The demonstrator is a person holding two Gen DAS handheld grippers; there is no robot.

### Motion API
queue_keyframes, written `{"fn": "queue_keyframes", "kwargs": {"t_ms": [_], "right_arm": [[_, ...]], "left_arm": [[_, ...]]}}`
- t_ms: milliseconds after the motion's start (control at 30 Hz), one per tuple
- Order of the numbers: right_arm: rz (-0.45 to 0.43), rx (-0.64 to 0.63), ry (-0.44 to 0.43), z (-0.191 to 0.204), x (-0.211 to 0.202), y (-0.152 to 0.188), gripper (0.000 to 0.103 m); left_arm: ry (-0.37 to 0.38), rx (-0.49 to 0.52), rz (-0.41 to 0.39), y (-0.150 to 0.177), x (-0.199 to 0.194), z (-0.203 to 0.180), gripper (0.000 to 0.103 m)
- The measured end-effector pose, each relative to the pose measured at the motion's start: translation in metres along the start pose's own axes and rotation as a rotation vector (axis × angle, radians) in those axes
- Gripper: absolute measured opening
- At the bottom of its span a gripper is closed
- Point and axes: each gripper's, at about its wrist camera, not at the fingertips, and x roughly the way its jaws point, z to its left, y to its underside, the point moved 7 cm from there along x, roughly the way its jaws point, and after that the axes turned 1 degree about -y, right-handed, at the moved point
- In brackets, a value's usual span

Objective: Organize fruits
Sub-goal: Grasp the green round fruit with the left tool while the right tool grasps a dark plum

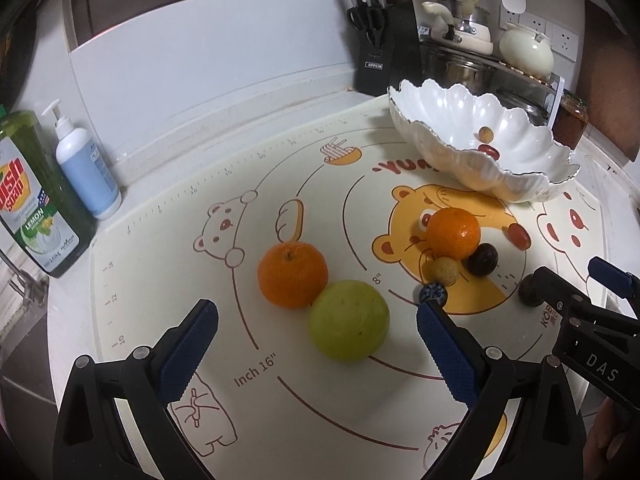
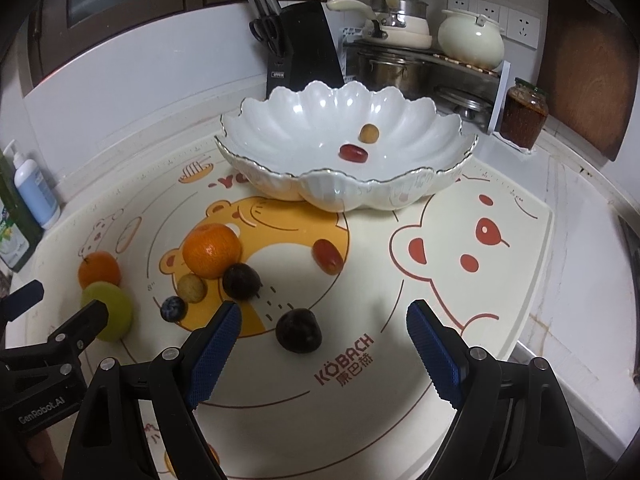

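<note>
The baking mat (image 2: 480, 320) carries "KÖBACH" with Chinese characters beneath it at lower centre of the right wrist view, and "8"" beside a ring. In the left wrist view it reads "Inch 16"" at lower centre, with ruler numbers 10 and 12 along its left edge. The green soap bottle (image 1: 40, 200) at far left says "LEMON". The knife block (image 1: 384, 48) is labelled "OPPEIN". One hand-held gripper (image 2: 68, 312) reads "GenRobot.AI"; the other (image 1: 568, 284) reads "DAS".

On the table lies a mat (image 2: 500, 280) with a bowl (image 2: 400, 196) at its back holding two small fruits; before the bowl sit loose fruits, a plum (image 2: 298, 330) nearest, a knife block (image 2: 304, 52) behind the bowl
</note>
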Motion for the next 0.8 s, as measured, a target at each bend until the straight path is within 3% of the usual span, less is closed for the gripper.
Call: {"fn": "queue_keyframes", "kwargs": {"t_ms": [333,500,800], "right_arm": [[0.021,-0.030,0.011,0.003,0.015,0.006,0.084],[0.047,-0.037,0.002,0.005,0.023,0.010,0.069],[0.082,-0.042,-0.024,0.009,0.032,0.017,0.054]], "left_arm": [[0.003,-0.015,0.031,0.007,0.015,0.000,0.098],[0.010,-0.016,0.042,0.009,0.021,0.000,0.093],[0.038,-0.018,0.069,0.013,0.030,-0.003,0.077]]}}
